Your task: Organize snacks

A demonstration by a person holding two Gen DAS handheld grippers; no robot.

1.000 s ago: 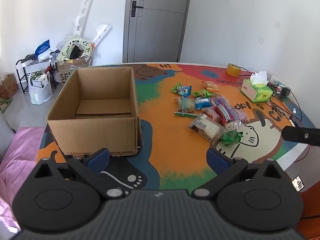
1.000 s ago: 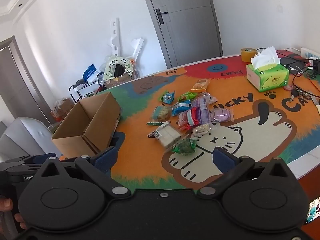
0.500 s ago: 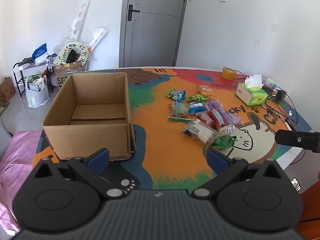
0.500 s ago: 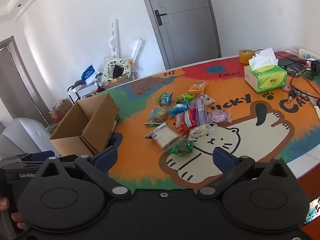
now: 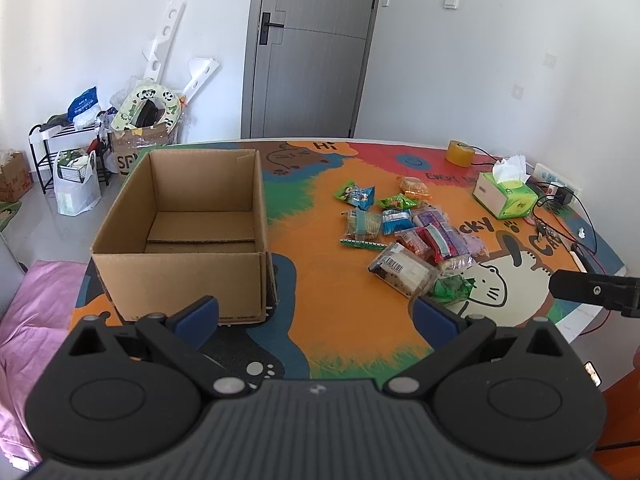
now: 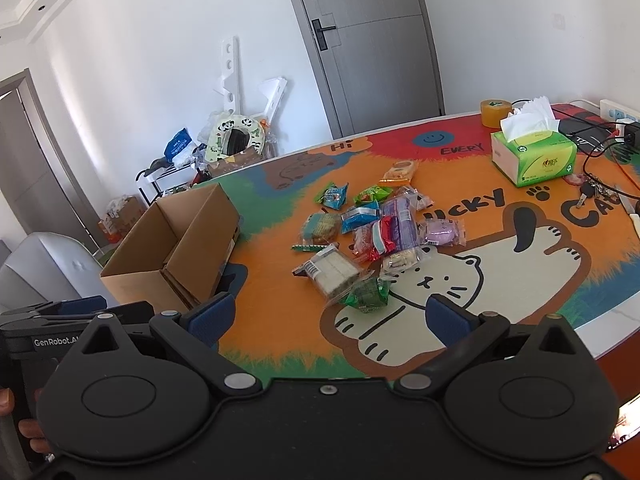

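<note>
— Crinkly plastic everywhere. Where exactly is the pile of snacks (image 5: 404,236)?

— Spread on the colourful mat (image 5: 332,320), right of the cardboard box (image 5: 180,236) and well apart from it. The nearest piece is a green packet (image 6: 366,294), touching a clear-wrapped block with a barcode (image 6: 328,270).

— And the right claw (image 6: 326,316)?

— Fingers spread wide, nothing between them. It hangs short of the pile, and the green packet sits just beyond the gap between the two blue pads (image 6: 446,318).

— The left claw (image 5: 314,314)?

— Also spread wide and holding nothing. Its left pad (image 5: 198,316) lines up with the box's near wall, while the right one lies just below the green packet (image 5: 452,288). The snacks lie ahead and to its right.

— Anything in the box?

— Only its bare cardboard floor shows.

— What lies further out?

— A green tissue box (image 6: 534,154) and a roll of tape (image 6: 496,112) beyond the snacks, with keys (image 6: 592,190) and cables toward the right edge. A grey door (image 5: 316,48) stands behind the table.
</note>
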